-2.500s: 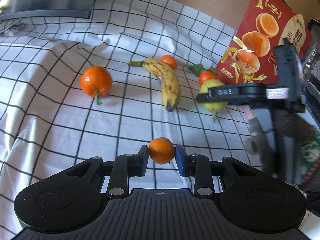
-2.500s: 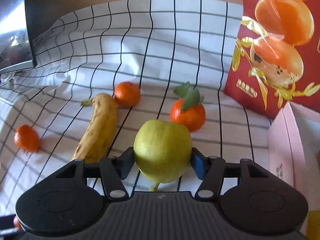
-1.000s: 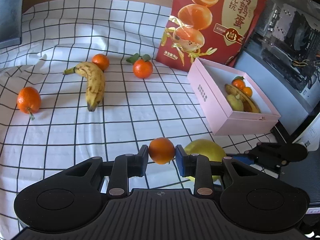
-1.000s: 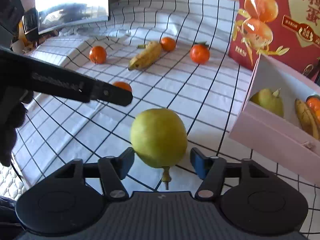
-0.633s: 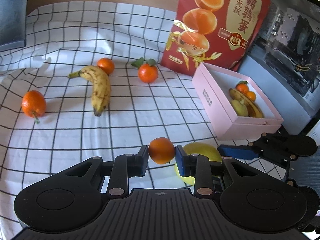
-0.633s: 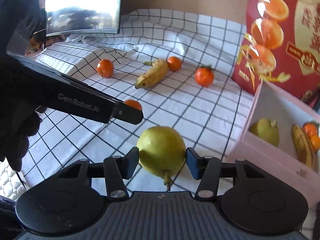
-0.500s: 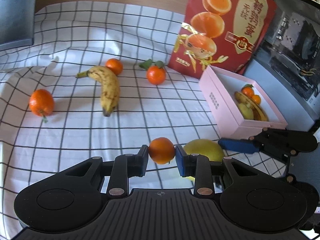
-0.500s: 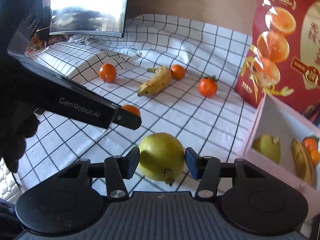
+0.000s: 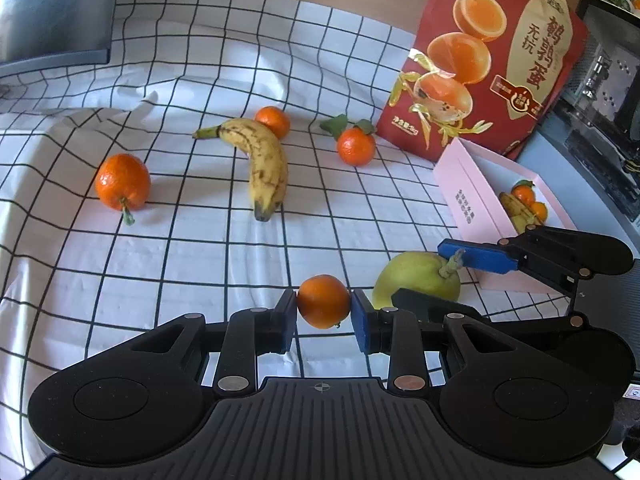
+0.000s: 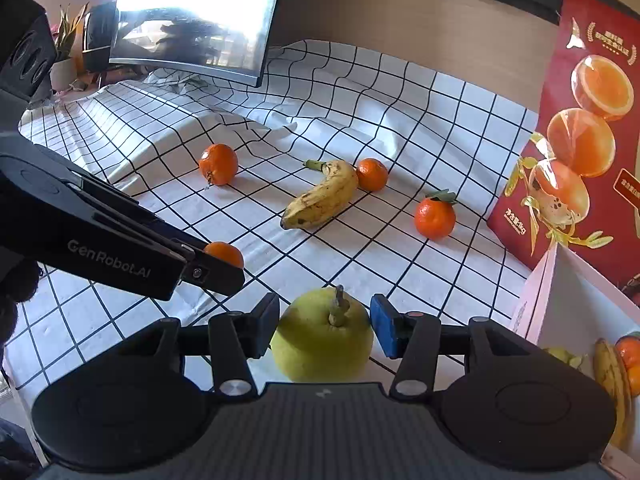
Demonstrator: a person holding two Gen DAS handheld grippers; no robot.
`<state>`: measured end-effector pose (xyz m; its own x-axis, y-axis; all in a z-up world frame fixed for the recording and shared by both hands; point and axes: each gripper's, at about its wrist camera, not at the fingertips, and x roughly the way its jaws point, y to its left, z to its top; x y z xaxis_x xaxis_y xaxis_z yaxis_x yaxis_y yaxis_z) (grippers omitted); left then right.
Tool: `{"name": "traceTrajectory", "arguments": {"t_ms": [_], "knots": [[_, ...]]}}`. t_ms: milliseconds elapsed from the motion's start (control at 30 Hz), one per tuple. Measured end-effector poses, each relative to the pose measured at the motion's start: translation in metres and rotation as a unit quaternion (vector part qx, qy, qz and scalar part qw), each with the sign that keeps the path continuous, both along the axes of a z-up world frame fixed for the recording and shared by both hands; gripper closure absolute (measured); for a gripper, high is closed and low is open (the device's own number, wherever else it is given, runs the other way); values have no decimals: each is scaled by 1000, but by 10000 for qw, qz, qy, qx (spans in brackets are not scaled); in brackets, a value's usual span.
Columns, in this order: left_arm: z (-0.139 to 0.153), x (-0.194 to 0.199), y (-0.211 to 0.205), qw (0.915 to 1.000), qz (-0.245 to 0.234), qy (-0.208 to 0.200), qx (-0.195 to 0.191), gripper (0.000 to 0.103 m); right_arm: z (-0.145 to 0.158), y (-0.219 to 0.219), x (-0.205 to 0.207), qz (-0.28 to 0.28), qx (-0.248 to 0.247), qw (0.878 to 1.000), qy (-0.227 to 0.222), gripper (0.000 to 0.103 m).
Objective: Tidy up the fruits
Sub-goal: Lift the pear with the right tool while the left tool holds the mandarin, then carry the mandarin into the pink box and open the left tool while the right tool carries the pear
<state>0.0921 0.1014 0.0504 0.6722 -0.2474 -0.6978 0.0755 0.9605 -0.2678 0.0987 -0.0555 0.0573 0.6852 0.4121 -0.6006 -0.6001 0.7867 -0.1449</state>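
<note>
The left tool (image 9: pixel 323 317) is closed on a small mandarin (image 9: pixel 323 306), smooth and round, its blue pads pressing either side. The right tool (image 10: pixel 325 326) has a yellow-green pear (image 10: pixel 322 340) between its fingers; in the right wrist view a sliver of gap shows on each side of the fruit, so whether the pads truly press it cannot be told. The pear is plump with dull, faintly dimpled skin and a short woody stem pointing up.

Taking the pink box (image 9: pixel 472 196) as landmark: it is a rectangular cardboard box with matte walls, holding a banana, two small oranges and a pale green fruit. The pear hangs just beside its near corner, the held mandarin a little further out on the same side. Behind the box stands a glossy red bag (image 9: pixel 488 60) printed with halved eggs and gold lettering. Well away from the box, across the white black-grid cloth (image 9: pixel 160 272), wrinkled over the counter, lie a speckled, curved ripe banana (image 9: pixel 264 160), a mandarin (image 9: pixel 273 121) touching its back, a leafy mandarin (image 9: pixel 355 145) nearest the bag, and a stemmed mandarin (image 9: pixel 122 182) farthest off. A curved monitor (image 10: pixel 200 16) stands at the cloth's far edge.

Compared with half a second ago, the pear has turned in the right tool: its stem, then pointing down toward the camera, now stands upward, and the fruit sits lower between the fingers. The left tool's grip on the mandarin is unchanged, and the loose fruit lies where it did.
</note>
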Motion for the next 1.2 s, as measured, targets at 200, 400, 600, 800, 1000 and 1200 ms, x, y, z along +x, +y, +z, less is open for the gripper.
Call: {"name": "traceTrajectory", "arguments": {"t_ms": [200, 400, 600, 800, 1000, 1200], "knots": [[-4, 2, 0, 10000, -16, 64, 7, 69, -6, -2, 5, -59, 186, 9995, 232, 49], [-7, 1, 0, 9999, -17, 141, 35, 69, -9, -3, 9, -98, 258, 9992, 285, 46], [-12, -4, 1, 9997, 7, 242, 49, 69, -18, -1, 17, -123, 229, 9984, 505, 40], [-14, -8, -2, 9995, -23, 295, 99, 69, -20, -5, 18, -165, 345, 9974, 603, 43], [-2, -5, -19, 9993, -267, 211, 153, 69, -1, -31, 6, -375, 648, 9959, 508, 43], [36, 13, -70, 9942, -973, -403, 231, 69, 48, -89, -28, -855, 1026, 9910, -120, 43]]}}
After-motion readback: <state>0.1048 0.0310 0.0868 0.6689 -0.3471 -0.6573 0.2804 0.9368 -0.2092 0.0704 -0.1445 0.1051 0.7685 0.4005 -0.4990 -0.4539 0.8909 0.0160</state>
